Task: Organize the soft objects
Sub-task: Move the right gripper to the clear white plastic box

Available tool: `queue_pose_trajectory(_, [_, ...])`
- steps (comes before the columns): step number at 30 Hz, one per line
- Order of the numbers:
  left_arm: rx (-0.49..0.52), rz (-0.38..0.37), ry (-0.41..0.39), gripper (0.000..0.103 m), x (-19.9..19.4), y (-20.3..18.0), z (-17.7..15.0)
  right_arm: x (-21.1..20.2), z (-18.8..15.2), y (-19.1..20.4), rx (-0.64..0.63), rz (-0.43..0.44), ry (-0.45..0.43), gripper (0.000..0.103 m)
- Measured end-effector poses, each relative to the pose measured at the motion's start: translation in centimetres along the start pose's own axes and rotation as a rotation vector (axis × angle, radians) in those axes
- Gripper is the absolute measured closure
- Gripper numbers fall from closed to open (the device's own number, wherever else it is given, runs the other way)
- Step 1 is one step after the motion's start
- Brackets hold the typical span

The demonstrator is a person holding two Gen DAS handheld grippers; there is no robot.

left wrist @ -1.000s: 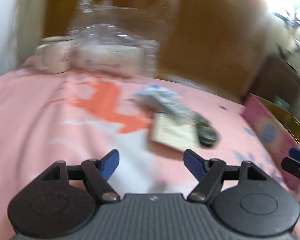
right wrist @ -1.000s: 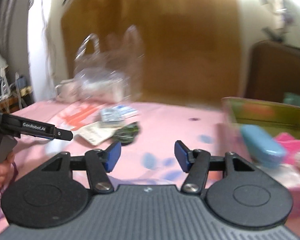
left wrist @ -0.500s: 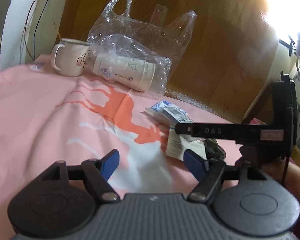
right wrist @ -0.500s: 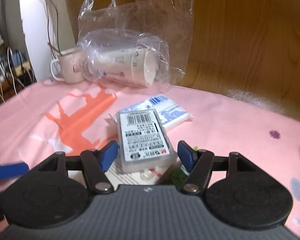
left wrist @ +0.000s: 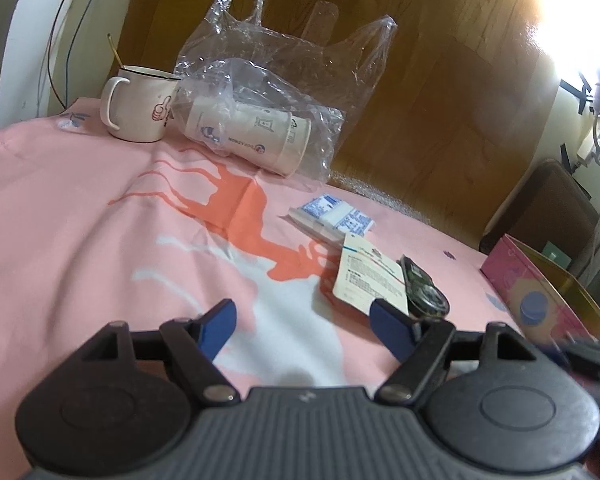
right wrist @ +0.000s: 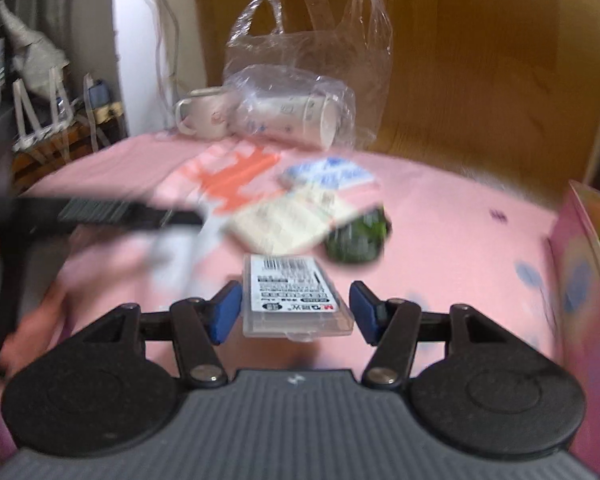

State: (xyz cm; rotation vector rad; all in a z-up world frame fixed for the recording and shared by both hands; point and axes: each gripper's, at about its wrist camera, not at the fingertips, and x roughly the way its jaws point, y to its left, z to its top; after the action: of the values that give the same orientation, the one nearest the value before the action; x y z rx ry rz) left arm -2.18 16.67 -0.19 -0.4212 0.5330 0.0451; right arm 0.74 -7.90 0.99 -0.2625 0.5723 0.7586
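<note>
In the right wrist view my right gripper (right wrist: 295, 312) is shut on a clear plastic box with a barcode label (right wrist: 294, 300) and holds it above the pink cloth. Beyond it lie a paper card (right wrist: 288, 220), a blue-and-white tissue pack (right wrist: 332, 172) and a dark green object (right wrist: 358, 236). In the left wrist view my left gripper (left wrist: 306, 324) is open and empty above the cloth, just in front of the card (left wrist: 370, 280), the dark green object (left wrist: 422, 294) and the tissue pack (left wrist: 334, 216).
A white mug (left wrist: 140, 104) and a clear plastic bag with paper cups (left wrist: 268, 120) stand at the back by a wooden board. A pink box (left wrist: 540, 304) sits at the right edge; it also shows in the right wrist view (right wrist: 584, 280).
My right gripper has pulled back and away from the pile with the clear box in it. It has left the middle of the left wrist view. My left gripper has held about still.
</note>
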Motion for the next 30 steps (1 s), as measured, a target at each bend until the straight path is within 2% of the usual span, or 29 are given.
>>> queue_pose_trajectory(4, [0.027,0.001,0.021,0.022,0.2,-0.5,-0.1,-3.1,-4.0,0.8,-0.025,-0.027,0.017,0.041])
queue_pose_trajectory(7, [0.050,0.002,0.038,0.019,0.3,-0.8,-0.3,-3.5,-5.6,1.0,-0.046,-0.053,-0.002,0.040])
queue_pose_trajectory(12, [0.067,0.008,0.046,0.018,0.2,-1.1,-0.5,-3.1,-5.6,0.1,0.031,-0.039,-0.014,0.037])
queue_pose_trajectory(30, [0.068,-0.011,0.047,0.016,0.3,-1.0,-0.5,-3.7,-6.2,0.2,0.025,-0.048,-0.021,0.030])
